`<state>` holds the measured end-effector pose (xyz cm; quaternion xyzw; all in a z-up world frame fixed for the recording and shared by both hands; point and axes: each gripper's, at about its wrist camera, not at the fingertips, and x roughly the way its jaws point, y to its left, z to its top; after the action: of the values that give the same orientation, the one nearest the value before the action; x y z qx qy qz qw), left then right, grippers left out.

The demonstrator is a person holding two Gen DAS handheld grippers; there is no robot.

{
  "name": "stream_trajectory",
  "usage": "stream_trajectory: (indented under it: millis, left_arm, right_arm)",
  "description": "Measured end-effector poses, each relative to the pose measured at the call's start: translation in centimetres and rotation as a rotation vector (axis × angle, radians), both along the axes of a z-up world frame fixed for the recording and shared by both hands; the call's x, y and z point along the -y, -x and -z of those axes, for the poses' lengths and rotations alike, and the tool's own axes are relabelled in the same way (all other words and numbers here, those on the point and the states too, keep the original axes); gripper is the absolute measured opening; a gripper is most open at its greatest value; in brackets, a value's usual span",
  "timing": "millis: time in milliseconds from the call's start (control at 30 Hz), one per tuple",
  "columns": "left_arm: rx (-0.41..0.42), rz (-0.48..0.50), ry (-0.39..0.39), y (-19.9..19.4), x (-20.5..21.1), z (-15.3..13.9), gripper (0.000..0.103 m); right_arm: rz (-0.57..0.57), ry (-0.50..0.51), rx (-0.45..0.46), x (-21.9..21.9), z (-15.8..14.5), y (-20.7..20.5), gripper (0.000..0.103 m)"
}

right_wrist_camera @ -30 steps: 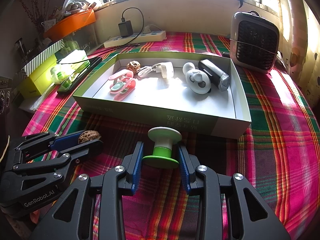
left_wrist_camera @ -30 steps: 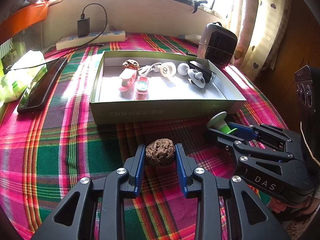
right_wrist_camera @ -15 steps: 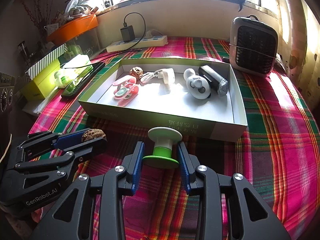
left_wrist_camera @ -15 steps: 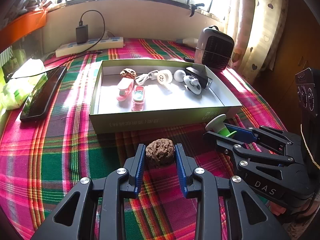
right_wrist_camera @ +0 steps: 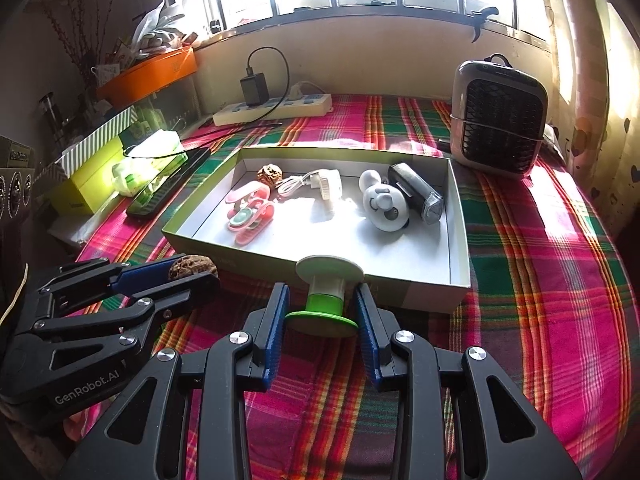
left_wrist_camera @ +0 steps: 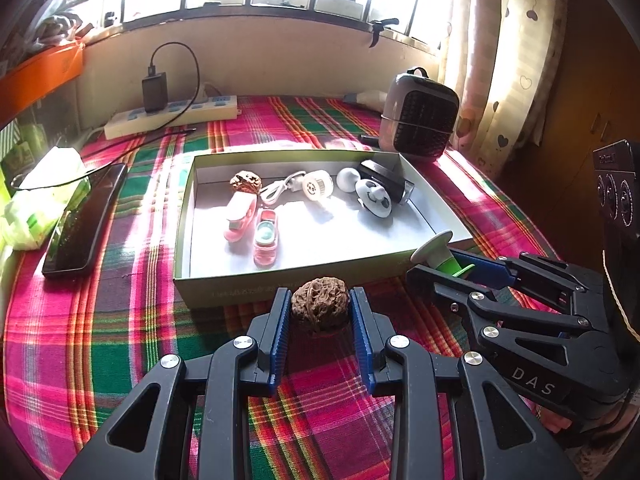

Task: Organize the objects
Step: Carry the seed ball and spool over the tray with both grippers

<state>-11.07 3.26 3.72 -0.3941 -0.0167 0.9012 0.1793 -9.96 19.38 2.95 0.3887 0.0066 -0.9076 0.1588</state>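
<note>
Pinching a walnut point(left_wrist_camera: 319, 309), the left tongs point(left_wrist_camera: 319, 312) may drop it; the right tongs point(right_wrist_camera: 322, 308) grip a spool point(right_wrist_camera: 325, 297) that could hit the box point(right_wrist_camera: 424, 294) wall.

The box point(right_wrist_camera: 456, 216) sits mid-table point(right_wrist_camera: 540, 280); inside, a walnut point(right_wrist_camera: 267, 172) lies in its far left corner; clips point(right_wrist_camera: 250, 212) before it; a torch point(right_wrist_camera: 416, 192) at the right; the power strip point(right_wrist_camera: 276, 108) along the table's far edge; the heater point(right_wrist_camera: 498, 120) at its far right corner
</note>
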Motion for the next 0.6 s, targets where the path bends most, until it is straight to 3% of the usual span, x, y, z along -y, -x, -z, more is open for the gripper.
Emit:
stream_trajectory:
  millis: [600]
  left_arm:
    - [-0.017,0.02,0.019,3.9,-1.5,-1.0,0.027]
  right_arm:
    - [-0.001,-0.026,-0.012,-0.6,-0.7,3.2,0.035]
